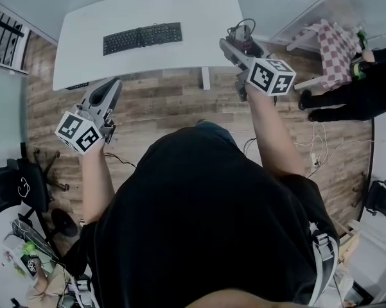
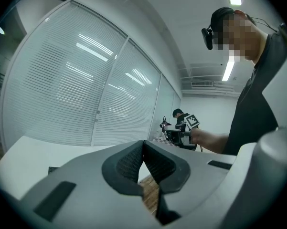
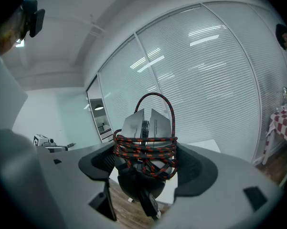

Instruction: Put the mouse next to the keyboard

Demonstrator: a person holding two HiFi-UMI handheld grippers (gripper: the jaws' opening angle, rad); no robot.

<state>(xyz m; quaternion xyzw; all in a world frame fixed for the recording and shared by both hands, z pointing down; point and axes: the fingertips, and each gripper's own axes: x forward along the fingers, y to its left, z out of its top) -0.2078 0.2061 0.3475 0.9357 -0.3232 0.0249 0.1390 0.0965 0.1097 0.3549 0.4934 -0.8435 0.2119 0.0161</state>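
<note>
Mouse (image 3: pixel 153 124): probably light, rigid, slick-shelled; cord (image 3: pixel 145 152) wound round it may slip; hold by the sides.
Right tool (image 3: pixel 145 165): grasping the mouse by its sides.
Left tool (image 2: pixel 143 151): clenched, empty.
Keyboard (image 1: pixel 142 38): far, left of mouse.

In the head view your right gripper (image 1: pixel 234 49) and its marker cube (image 1: pixel 271 76) cover most of the mouse (image 1: pixel 244 38); only a loop of its cable (image 1: pixel 243 23) shows clearly. In your right gripper view the wound cable hides the mouse's middle. Behind your left gripper (image 2: pixel 143 146), a dark patch (image 2: pixel 53 169) on the desk (image 2: pixel 33 151) is too cut off to identify. The head view's right edge crops a person (image 1: pixel 363 88).
</note>
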